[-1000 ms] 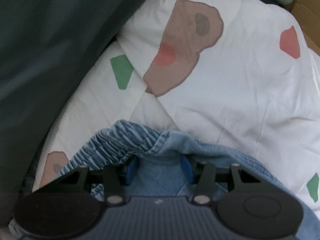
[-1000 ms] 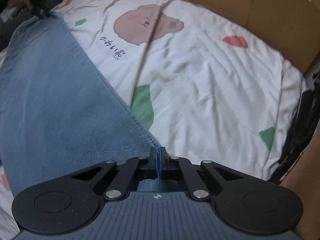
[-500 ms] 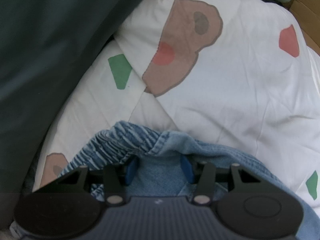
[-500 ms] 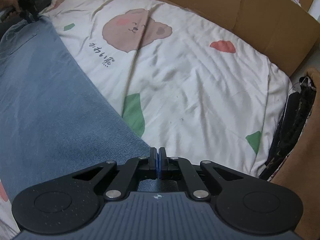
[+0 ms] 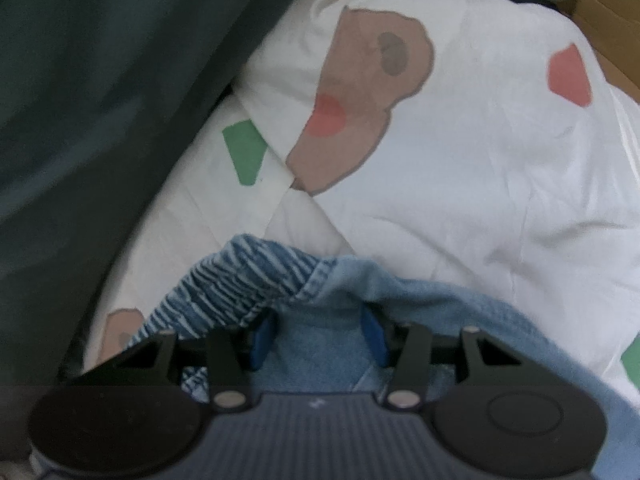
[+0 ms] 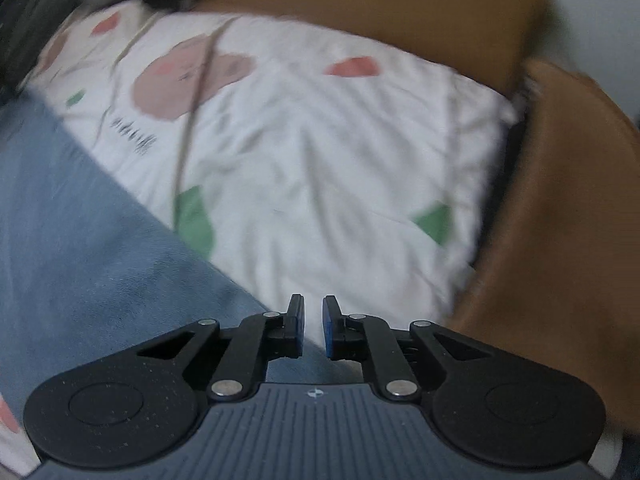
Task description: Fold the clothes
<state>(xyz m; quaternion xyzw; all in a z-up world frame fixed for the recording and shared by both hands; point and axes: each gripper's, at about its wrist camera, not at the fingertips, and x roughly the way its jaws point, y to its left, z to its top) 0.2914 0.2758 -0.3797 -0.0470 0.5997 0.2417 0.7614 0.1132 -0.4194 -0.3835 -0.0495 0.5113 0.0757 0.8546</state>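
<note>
On the bear-print bedspread (image 6: 320, 168), your right gripper (image 6: 313, 328) jaws are opening, empty; left gripper (image 5: 318, 334) half-spread astride the jeans (image 5: 320, 344) waistband, anchoring it.

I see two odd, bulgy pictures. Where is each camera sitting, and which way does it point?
Left wrist view: sits on the left gripper, looking steeply down; its blue pads straddle the elastic waistband of the blue denim trousers.
Right wrist view: sits on the right gripper, jaws opening with nothing between them, beside the trouser leg.
Both show the trousers on the white bear-print quilt; no hand is visible.
</note>
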